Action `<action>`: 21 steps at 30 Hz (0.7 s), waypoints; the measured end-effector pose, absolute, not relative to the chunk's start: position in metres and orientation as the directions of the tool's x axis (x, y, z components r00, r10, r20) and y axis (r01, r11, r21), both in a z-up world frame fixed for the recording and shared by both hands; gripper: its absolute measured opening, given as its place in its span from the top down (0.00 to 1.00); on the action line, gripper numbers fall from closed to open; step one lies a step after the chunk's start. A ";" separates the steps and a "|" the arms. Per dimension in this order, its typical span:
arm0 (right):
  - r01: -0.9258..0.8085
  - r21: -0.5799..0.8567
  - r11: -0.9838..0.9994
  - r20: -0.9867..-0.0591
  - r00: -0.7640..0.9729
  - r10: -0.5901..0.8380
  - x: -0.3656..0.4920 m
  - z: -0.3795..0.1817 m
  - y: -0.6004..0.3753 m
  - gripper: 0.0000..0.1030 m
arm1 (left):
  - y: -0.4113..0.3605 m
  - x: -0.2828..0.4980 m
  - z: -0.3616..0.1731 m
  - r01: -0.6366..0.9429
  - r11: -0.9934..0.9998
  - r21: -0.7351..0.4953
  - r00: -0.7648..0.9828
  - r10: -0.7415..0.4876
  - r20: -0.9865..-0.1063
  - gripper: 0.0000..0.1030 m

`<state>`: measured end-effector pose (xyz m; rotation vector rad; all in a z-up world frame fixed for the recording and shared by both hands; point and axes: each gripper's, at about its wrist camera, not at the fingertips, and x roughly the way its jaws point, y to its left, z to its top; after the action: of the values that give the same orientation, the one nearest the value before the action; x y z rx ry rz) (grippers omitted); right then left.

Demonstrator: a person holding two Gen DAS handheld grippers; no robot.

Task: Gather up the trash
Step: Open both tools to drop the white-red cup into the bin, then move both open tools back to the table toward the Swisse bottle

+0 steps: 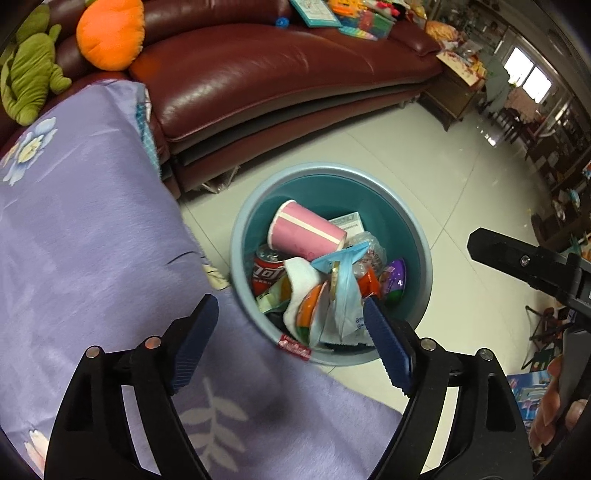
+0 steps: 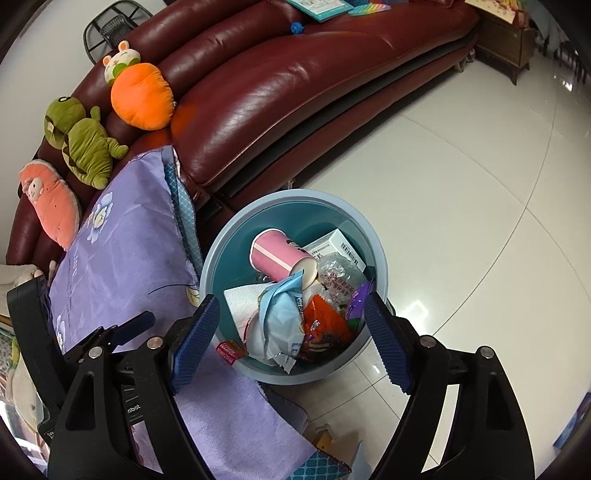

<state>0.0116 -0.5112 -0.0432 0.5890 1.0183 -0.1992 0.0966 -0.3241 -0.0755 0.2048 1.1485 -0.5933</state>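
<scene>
Directly ahead of both tongs, the round teal plastic waste bin (image 1: 406,221) is sitting on the floor, heaped with trash. The left tongs (image 1: 291,325) are standing spread with nothing between them; the right tongs (image 2: 291,325) are likewise spread and holding nothing. A light blue crinkled plastic wrapper (image 2: 280,321) is topping the heap. Probable fault: the overfilled heap is risking spillage over the rim if disturbed.

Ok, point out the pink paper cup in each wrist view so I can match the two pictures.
Left wrist view: the pink paper cup lies on its side atop the trash, just above picture centre, in the teal bin.
Right wrist view: the pink paper cup lies centre-left, in the bin's far half.
Shared landmark: the orange plush on the sofa.
</scene>
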 end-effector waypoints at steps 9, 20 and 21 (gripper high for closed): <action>0.384 0.351 0.854 -0.838 0.536 0.104 0.004 -0.020 -0.482 0.25 | -0.279 0.087 -0.054 0.485 0.857 -0.175 0.309 -0.355 -0.882 0.19; 0.324 0.321 0.890 -0.835 0.541 0.105 -0.003 0.006 -0.429 0.25 | -0.223 0.073 -0.028 0.432 0.878 -0.204 0.368 -0.378 -0.849 0.16; 0.315 0.320 0.894 -0.835 0.540 0.108 -0.002 0.008 -0.423 0.25 | -0.215 0.072 -0.026 0.422 0.883 -0.207 0.376 -0.378 -0.846 0.16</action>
<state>-0.0021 -0.4226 0.0080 0.4685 1.0022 -0.1283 0.0723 -0.2150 -0.0256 0.0464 1.0685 -0.5122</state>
